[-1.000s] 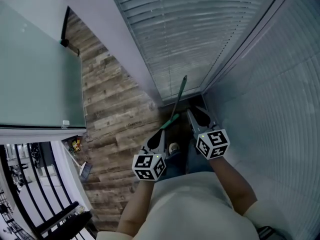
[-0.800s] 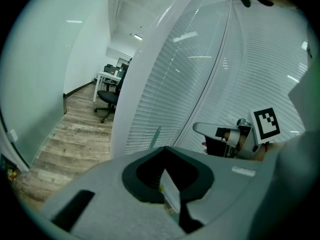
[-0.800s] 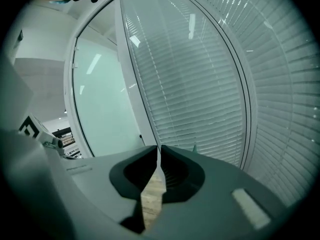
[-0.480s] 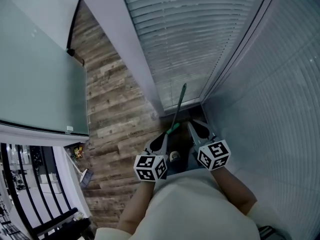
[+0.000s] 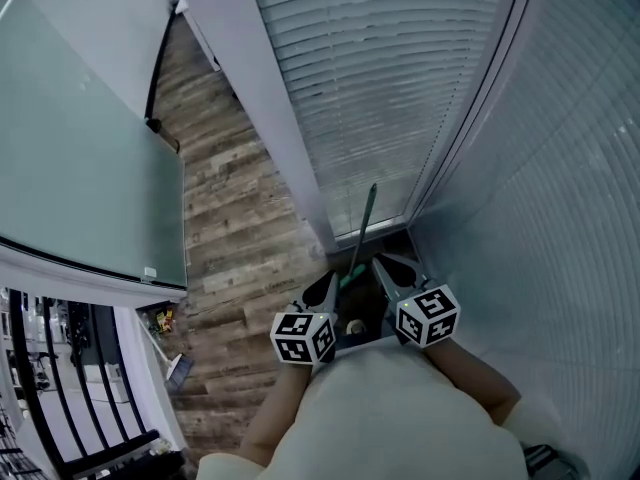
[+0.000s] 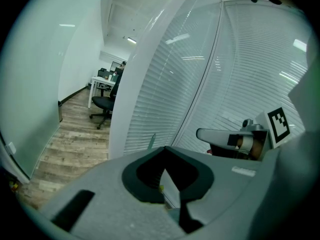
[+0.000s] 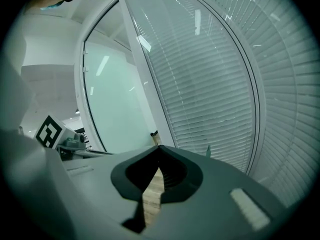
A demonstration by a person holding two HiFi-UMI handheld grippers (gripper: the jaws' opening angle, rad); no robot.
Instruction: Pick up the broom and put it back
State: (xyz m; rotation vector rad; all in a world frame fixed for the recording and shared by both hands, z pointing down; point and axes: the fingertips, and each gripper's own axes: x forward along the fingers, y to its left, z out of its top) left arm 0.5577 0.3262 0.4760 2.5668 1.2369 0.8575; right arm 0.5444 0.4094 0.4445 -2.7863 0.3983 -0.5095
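Observation:
The broom (image 5: 364, 223) has a thin dark green handle and leans upright in the corner where the two blind-covered windows meet. Its top end shows as a sliver in the left gripper view (image 6: 151, 140) and in the right gripper view (image 7: 208, 151). My left gripper (image 5: 323, 290) hangs just left of the handle's lower part. Its jaws (image 6: 164, 147) are shut and nothing is between them. My right gripper (image 5: 386, 266) is just right of the handle, its jaws (image 7: 159, 146) shut and empty. The broom head is hidden behind my grippers and body.
Slatted blinds (image 5: 340, 88) close the corner ahead and to the right. A white pillar (image 5: 250, 98) and a frosted glass wall (image 5: 70, 138) bound a strip of wood floor (image 5: 230, 228) on the left. An office chair (image 6: 102, 103) and a desk stand far down the corridor.
Both grippers have lifted and drawn back from the corner. The right gripper's jaws, spread a second ago, are now closed. The broom stays leaning in the corner.

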